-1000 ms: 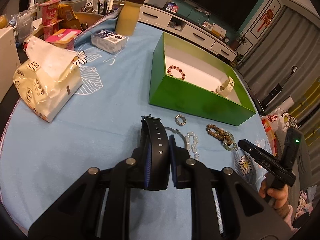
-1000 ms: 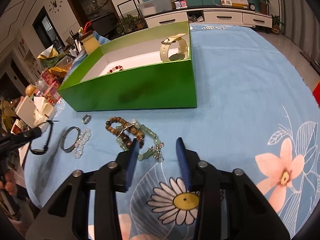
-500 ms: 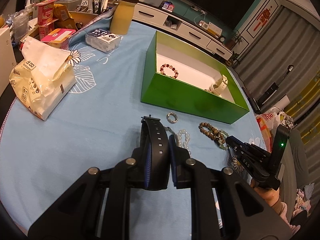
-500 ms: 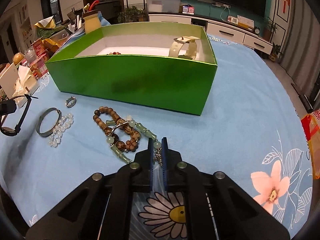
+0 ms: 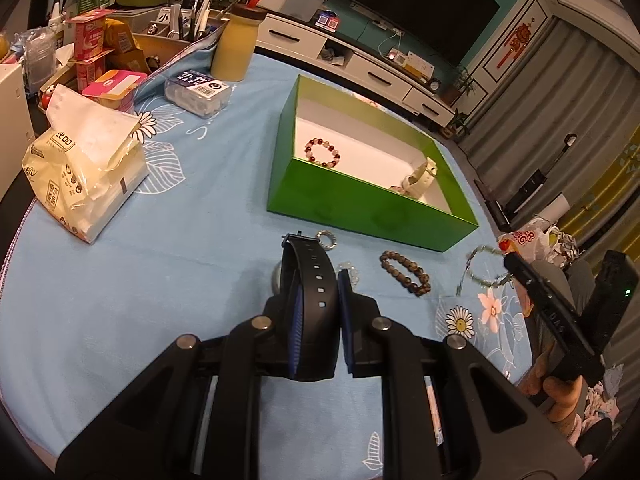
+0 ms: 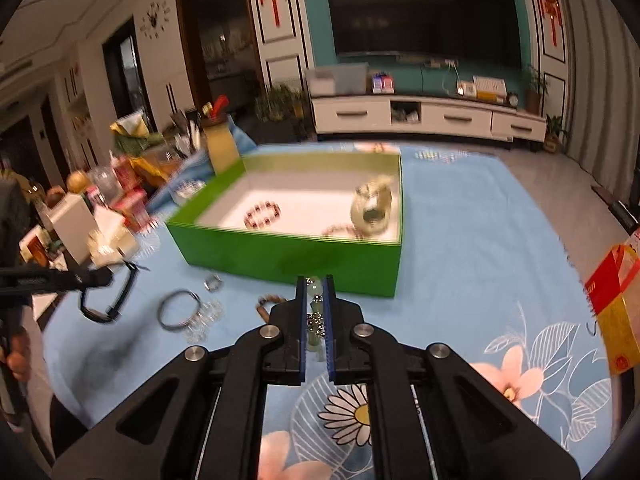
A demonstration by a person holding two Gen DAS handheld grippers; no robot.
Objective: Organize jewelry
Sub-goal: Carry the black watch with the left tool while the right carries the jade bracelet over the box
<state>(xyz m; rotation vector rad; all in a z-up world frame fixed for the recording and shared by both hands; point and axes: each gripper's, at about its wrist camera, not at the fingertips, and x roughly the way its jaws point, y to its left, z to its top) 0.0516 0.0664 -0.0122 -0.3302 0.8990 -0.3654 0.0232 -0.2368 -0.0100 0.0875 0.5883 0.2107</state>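
My left gripper (image 5: pixel 316 280) is shut on a black watch (image 5: pixel 310 280) and holds it above the blue cloth. My right gripper (image 6: pixel 314 292) is shut on a pale green bead bracelet (image 6: pixel 314 300), lifted off the cloth; it hangs from the right gripper in the left wrist view (image 5: pixel 480 268). The green box (image 5: pixel 360 200) holds a red bead bracelet (image 5: pixel 322 153) and a cream watch (image 5: pixel 420 178). On the cloth before the box lie a brown bead bracelet (image 5: pixel 404 272), a small ring (image 5: pixel 327 239), a clear bead bracelet (image 6: pixel 202 318) and a metal bangle (image 6: pixel 176 308).
A tissue pack (image 5: pixel 84 172) lies at the left. A yellow jar (image 5: pixel 236 46), a wipes pack (image 5: pixel 198 90) and snack boxes (image 5: pixel 100 60) crowd the far left edge. A red and yellow bag (image 6: pixel 616 308) sits beyond the table's right edge.
My right gripper closed on the green bead bracelet and lifted it off the cloth, leaving the brown bracelet behind. My left gripper kept hold of the black watch and drew nearer to the box.
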